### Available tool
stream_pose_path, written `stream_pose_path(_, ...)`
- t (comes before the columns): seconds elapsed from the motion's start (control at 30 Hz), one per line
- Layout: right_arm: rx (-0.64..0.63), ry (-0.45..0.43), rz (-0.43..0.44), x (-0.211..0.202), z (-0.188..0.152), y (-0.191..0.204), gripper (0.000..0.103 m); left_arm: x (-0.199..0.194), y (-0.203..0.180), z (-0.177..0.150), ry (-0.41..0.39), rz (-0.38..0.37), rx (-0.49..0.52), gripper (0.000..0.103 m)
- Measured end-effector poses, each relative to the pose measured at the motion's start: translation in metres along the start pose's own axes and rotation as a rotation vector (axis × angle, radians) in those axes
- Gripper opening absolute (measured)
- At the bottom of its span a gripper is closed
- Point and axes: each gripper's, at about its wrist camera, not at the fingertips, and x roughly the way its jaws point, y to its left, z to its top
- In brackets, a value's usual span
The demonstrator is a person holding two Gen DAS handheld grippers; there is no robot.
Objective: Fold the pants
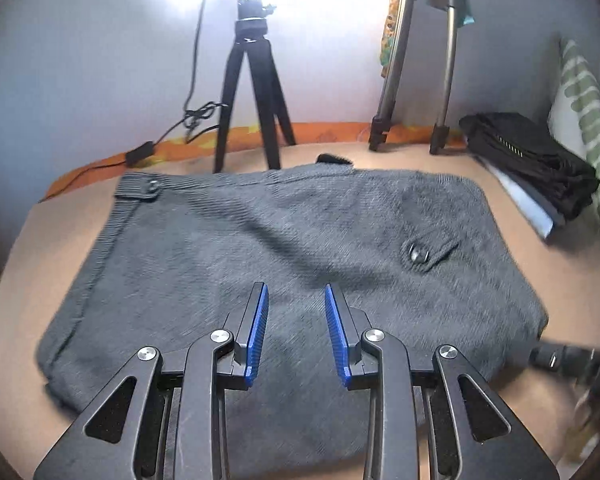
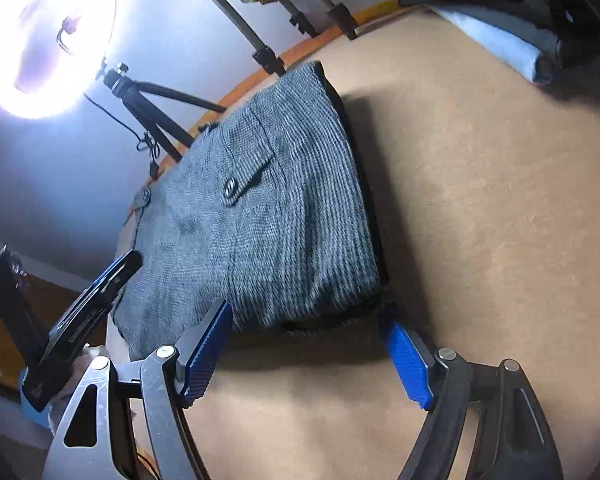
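Pants, grey and ribbed, lie folded into a thick rectangle on the tan desk, filling most of its middle. The left gripper hovers low over the near part of the cloth, its blue pads set a modest gap apart and holding nothing. The right gripper sits tilted at the bundle's near right corner, spread wide and empty (one pad is close by the cloth edge, the other over bare desk). Bare surface runs along the right side. Two tripods stand at the far edge, and folded dark clothes sit in the far right corner.
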Motion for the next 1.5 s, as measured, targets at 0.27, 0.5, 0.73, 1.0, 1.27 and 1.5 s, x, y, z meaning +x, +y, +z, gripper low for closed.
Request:
stream_pose_path(0.27,0.068,-0.031,0.029,0.003,0.009,-0.006,0.070,0.052,-0.013,0.010,0.026,-0.018,-0.046,0.029)
stream_pose_path(0.5,0.049,-0.041,0.053,0.006,0.023,-0.002,0.034,0.060,-0.026,0.001,0.018,0.030,0.038,0.029)
stream_pose_path(0.73,-0.011,-0.086,0.031,-0.004,0.026,0.016,0.021,0.024,-0.013,-0.015,-0.021,0.035,0.019,0.029)
stream_pose_path(1.0,0.015,-0.067,0.050,-0.001,0.024,0.003,0.036,0.034,-0.014,-0.032,0.017,0.043,0.086,0.030)
stream_pose_path(1.27,0.033,-0.036,-0.032,0.004,0.009,-0.008,0.065,0.018,-0.013,-0.026,0.007,0.013,0.064,0.030)
stream_pose_path(1.5,0.062,-0.038,0.031,0.011,0.016,-0.006,0.028,0.020,-0.008,-0.042,0.056,-0.017,0.083,0.031)
